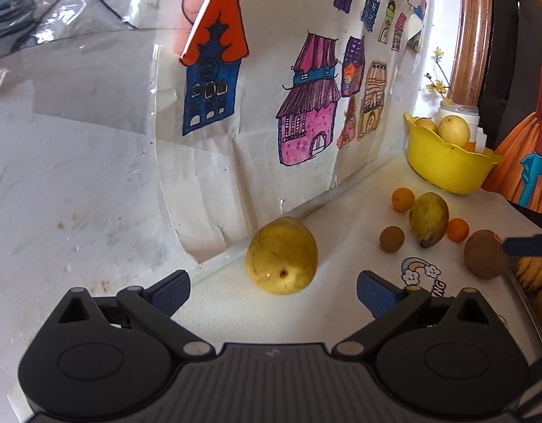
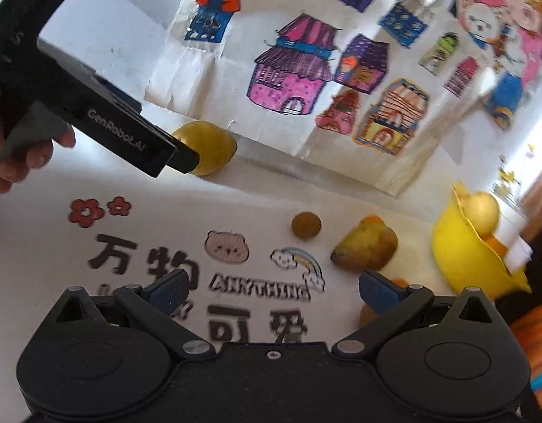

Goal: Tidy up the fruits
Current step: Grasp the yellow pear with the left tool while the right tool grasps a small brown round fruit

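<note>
While the left gripper (image 1: 272, 290) hangs low over the desk (image 1: 341, 232) with its jaws spread wide and nothing between them, the left wrist view shows a yellow pear (image 1: 281, 255) lying just ahead of the fingertips, close to the back edge of the desk where the drawing of coloured houses (image 1: 288, 81) stands against the wall. Toward the right back corner sits a yellow bowl (image 1: 447, 165) holding pale yellow fruits (image 1: 453, 129), and on the desk between the pear and the bowl lie a small orange (image 1: 403, 199), a greenish mango (image 1: 428, 219), a second orange (image 1: 457, 230), a small brown fruit (image 1: 392, 239) and a larger brown fruit (image 1: 485, 254), near one another but mostly apart. At the right edge of this view the blue tip of the other tool reaches in beside the larger brown fruit. From the right wrist view, the right gripper (image 2: 274, 292) is likewise wide open and empty above the printed lettering on the desk, with the mango (image 2: 366, 250) and the small brown fruit (image 2: 306, 225) ahead of it and the bowl (image 2: 461, 257) at the right. Farther back, the left tool, held in a hand (image 2: 24, 155), points at the pear (image 2: 214, 144) by the back edge; whether it touches the pear cannot be told.
</note>
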